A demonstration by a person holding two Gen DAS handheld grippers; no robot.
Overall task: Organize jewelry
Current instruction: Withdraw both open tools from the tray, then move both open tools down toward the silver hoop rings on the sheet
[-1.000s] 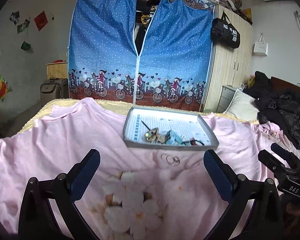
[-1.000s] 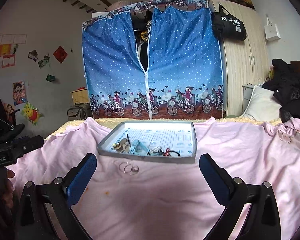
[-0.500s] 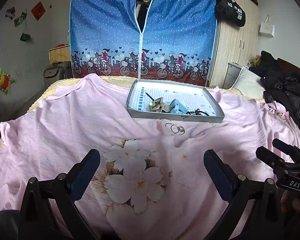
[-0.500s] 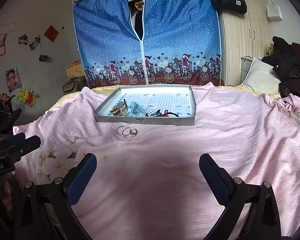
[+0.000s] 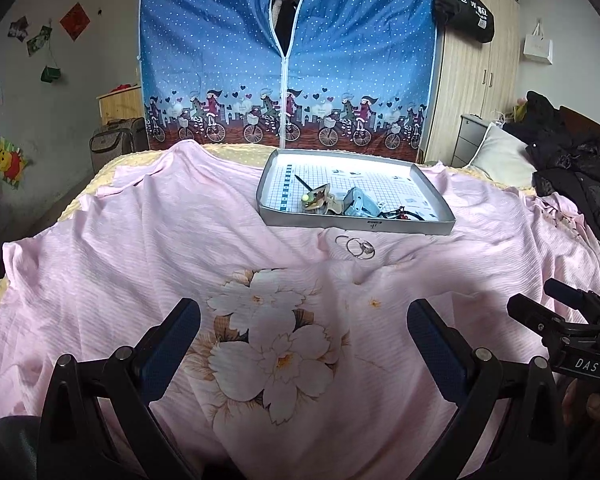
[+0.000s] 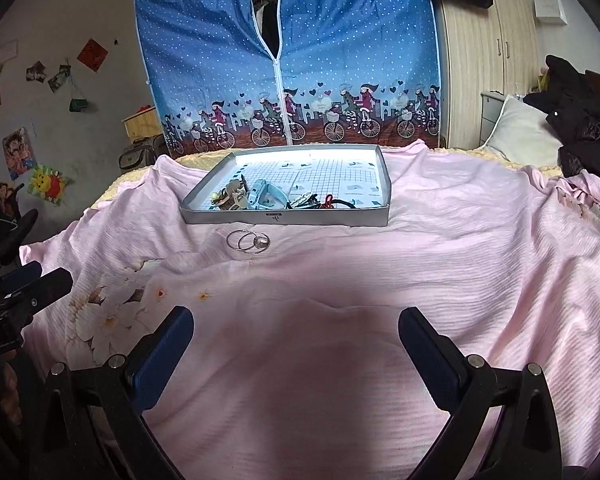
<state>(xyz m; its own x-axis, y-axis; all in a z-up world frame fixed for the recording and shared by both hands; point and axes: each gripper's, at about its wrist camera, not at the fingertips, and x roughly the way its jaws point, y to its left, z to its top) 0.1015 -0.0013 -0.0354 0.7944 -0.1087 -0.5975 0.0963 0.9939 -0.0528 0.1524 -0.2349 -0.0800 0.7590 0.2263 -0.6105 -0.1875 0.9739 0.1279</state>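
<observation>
We are looking out over a bed covered with a pink floral sheet. Both claws are hanging low over the near part of the sheet, and neither is holding anything. The left claw is spread wide, its blue-padded fingers well apart and empty. The right claw is spread just as wide and also empty.

At about twelve o'clock from both claws, a shallow grey tray with a gridded paper lining is lying on the sheet. Small jewelry pieces are heaped in its near half: a beaded brownish piece, a pale blue item, and something dark with red beads toward the right. We cannot tell the individual pieces apart.

Just in front of the tray's near wall, three silver rings are lying loose on the sheet, overlapping one another. They are well ahead of both claws, at roughly one o'clock from the left and eleven o'clock from the right.

We are judging this to be the approach step: the loose rings are not yet in the tray. The next move calls for one claw reaching forward, lowering around a thin ring lying flat on soft cloth, and closing gently without snagging the fabric.
</observation>
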